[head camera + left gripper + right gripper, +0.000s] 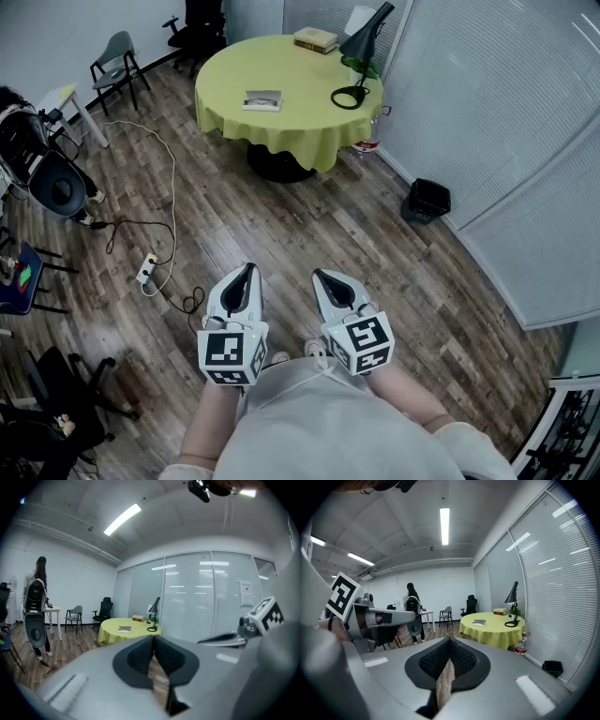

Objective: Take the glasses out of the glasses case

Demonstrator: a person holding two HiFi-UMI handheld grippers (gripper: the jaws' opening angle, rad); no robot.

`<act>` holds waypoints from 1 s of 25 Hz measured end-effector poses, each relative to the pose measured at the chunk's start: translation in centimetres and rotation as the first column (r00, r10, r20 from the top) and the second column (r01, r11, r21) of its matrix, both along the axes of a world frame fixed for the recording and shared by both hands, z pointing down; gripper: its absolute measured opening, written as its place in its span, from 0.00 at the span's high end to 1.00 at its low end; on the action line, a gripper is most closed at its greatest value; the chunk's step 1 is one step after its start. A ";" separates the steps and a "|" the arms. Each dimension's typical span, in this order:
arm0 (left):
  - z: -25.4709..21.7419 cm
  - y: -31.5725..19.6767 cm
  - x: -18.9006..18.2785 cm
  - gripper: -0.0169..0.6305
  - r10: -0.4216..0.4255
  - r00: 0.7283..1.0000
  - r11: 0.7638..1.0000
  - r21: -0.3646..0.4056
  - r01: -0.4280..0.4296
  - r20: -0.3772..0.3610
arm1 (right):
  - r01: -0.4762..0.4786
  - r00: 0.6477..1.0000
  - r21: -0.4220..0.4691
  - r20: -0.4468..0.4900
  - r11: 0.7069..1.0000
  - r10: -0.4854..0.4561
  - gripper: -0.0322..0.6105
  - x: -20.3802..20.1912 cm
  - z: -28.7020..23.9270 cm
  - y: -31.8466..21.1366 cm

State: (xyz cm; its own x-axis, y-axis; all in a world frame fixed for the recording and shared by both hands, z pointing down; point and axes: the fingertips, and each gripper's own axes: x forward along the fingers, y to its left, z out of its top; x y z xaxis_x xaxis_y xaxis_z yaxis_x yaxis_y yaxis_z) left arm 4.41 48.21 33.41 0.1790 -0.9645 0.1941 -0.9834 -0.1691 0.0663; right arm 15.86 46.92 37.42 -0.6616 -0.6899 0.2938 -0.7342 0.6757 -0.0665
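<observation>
A flat grey-white glasses case [262, 99] lies on the round table with a yellow-green cloth [281, 127], far across the room. It shows small in the left gripper view [124, 629] and the right gripper view [478, 623]. My left gripper [248, 270] and right gripper [319, 275] are held side by side close to my body, well short of the table. Both point toward it, slightly downward. The jaws of each meet at the tips with nothing between them [153, 637] [449, 640]. No glasses are visible.
Stacked books [316, 39] and a black desk lamp [361, 56] share the table. A black bin [427, 200] stands by the blinds on the right. A cable and power strip [146, 270] lie on the wooden floor at left, near equipment [56, 183]. A person [36, 616] stands at far left.
</observation>
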 end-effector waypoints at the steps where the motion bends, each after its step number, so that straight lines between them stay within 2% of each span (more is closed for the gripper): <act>1: -0.2 0.1 0.5 0.96 -0.002 1.000 1.000 -0.002 0.002 -0.003 | 0.004 1.000 0.004 -0.001 1.000 -0.004 0.95 0.5 -0.3 0.1; 11: -0.2 0.5 4.5 0.96 -0.004 1.000 1.000 -0.013 0.004 -0.010 | 0.002 1.000 0.031 0.010 1.000 -0.002 0.95 4.1 -1.5 -0.1; 15: 0.1 0.3 5.4 0.96 -0.007 1.000 1.000 -0.022 0.007 -0.012 | -0.020 0.998 -0.019 0.051 1.000 0.021 0.95 5.2 -0.7 -0.5; 25: 2.6 -1.3 6.4 0.96 -0.061 0.998 0.996 -0.072 0.059 -0.025 | -0.029 0.998 -0.085 0.056 0.996 0.033 0.95 8.3 1.6 -2.4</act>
State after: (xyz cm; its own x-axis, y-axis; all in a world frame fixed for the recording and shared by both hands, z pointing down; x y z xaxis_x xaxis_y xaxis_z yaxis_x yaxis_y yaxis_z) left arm 10.76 46.88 36.06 0.1277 -0.9575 0.2588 -0.9892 -0.1041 0.1031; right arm 24.13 44.51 38.99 -0.6577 -0.6848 0.3139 -0.7480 0.6429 -0.1649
